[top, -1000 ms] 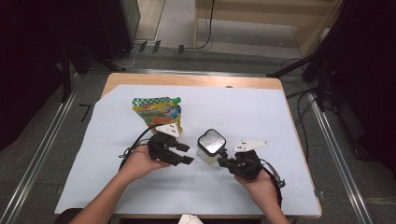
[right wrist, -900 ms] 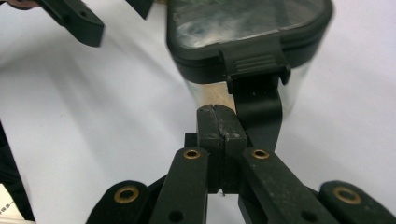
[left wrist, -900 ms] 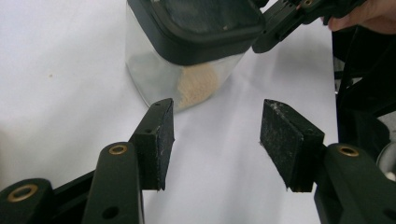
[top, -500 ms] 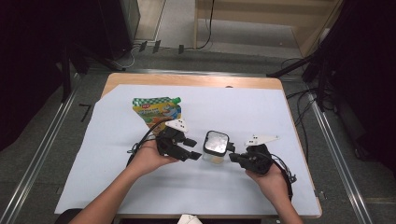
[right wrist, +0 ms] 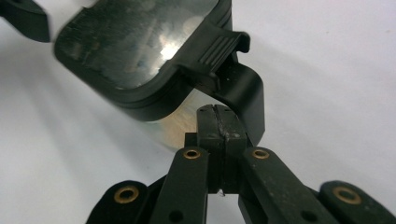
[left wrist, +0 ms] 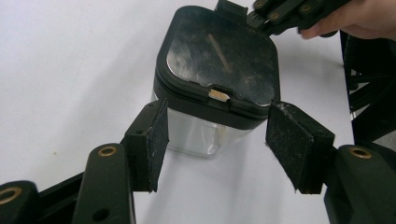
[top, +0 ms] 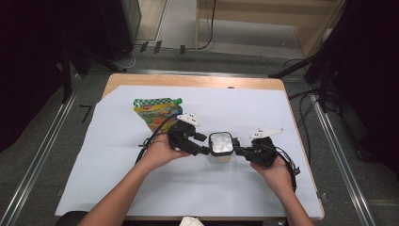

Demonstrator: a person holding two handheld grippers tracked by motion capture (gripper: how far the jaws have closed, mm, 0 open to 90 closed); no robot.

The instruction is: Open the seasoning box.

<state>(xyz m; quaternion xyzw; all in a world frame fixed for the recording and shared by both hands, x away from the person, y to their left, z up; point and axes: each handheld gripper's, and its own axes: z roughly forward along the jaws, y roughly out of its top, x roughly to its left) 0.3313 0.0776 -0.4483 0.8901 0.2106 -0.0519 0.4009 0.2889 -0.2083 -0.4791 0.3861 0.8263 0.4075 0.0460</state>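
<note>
Clear container (top: 220,149) w/ black lid (left wrist: 219,60) stands upright on the white sheet (top: 117,179) over the tabletop, approx centre-front, between the 2 grippers. Left gripper (left wrist: 219,144): jaws have just been opening, pads stand wide on either side of the container's near corner, not pressing it. Right gripper (right wrist: 218,123): jaws closed together, tips against the lid's black hinge strap (right wrist: 245,93); can't tell if anything's pinched. Juice pouch (top: 155,112) lies behind the left gripper.

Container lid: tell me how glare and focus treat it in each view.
High view: the lid glares white under overhead light, dark surroundings. Left gripper view: lid sharp, dull streaky sheen, pads crisp. Right gripper view: lid close and soft, patchy reflections, blurred upper left edge.
</note>
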